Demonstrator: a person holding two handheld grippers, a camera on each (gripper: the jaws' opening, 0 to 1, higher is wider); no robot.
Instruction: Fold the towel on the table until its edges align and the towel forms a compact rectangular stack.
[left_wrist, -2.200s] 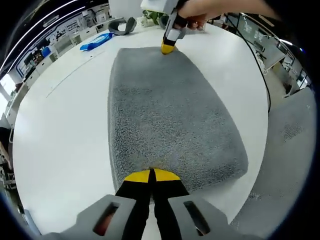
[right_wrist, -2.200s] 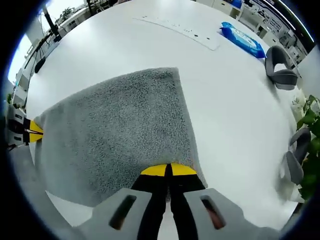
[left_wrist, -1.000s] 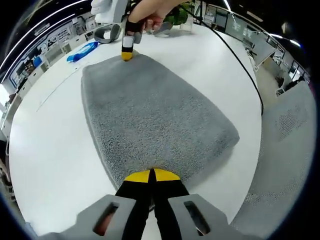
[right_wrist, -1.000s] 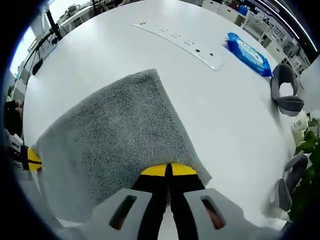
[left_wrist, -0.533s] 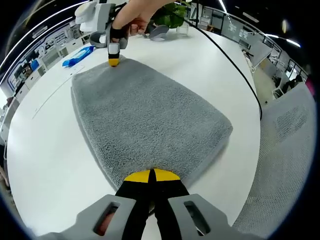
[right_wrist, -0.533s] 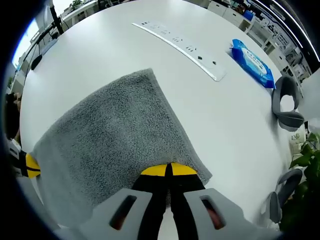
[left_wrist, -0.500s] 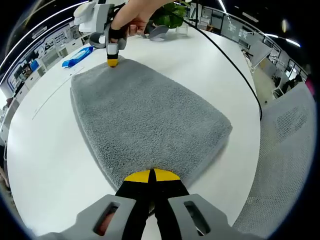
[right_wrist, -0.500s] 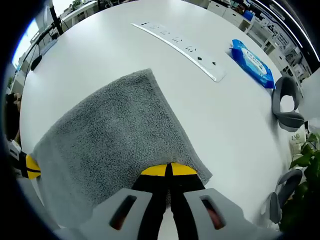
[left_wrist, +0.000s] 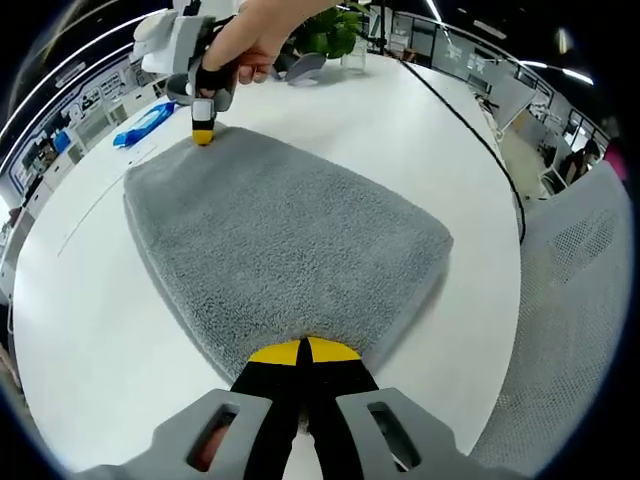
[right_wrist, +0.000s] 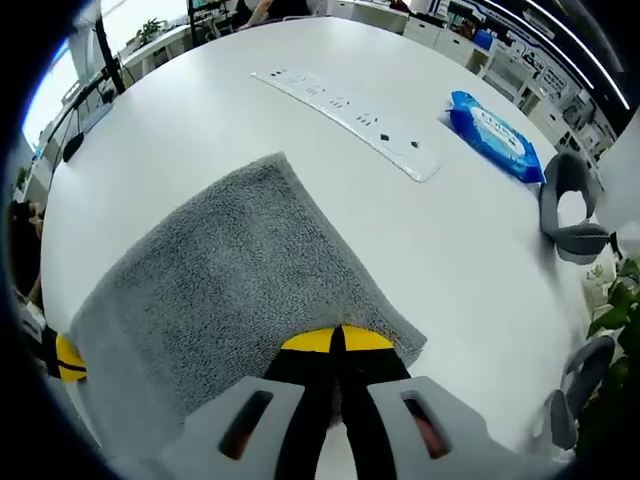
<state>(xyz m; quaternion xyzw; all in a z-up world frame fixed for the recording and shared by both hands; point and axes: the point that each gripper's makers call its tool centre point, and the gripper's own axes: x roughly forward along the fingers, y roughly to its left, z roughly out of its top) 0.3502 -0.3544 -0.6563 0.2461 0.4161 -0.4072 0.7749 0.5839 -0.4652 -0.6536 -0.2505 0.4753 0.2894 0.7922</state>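
One grey towel (left_wrist: 280, 240) lies flat on the white bench (left_wrist: 90, 330), already doubled over to judge by its thick, rounded edges. The pile is deep and fluffy, so it should handle as soft, limp and light: it will sag between two holds, drape rather than crease, and cling to the bench more than slide. A corner or hem is the place to take it, both layers pinched together, one hold at each end of the same edge so that the edge travels straight.

That is how it is held now. In the left gripper view, the left gripper (left_wrist: 303, 352) at 6 o'clock is clenched on the near corner, jaws pressed together over the pile. The right gripper (left_wrist: 203, 136) at 11 o'clock, held in a hand (left_wrist: 245, 45), stands tip-down on the far corner. In the right gripper view, the right gripper (right_wrist: 337, 342) is likewise clamped on its corner at 6 o'clock, with the left one showing at 8 o'clock.

Counted: one towel, two grippers. On the bench past the towel lie one long white power strip (right_wrist: 345, 110) at 12 o'clock, one blue packet (right_wrist: 493, 125) at 1 o'clock and one grey curved cushion-like thing (right_wrist: 563, 200) at 2 o'clock.
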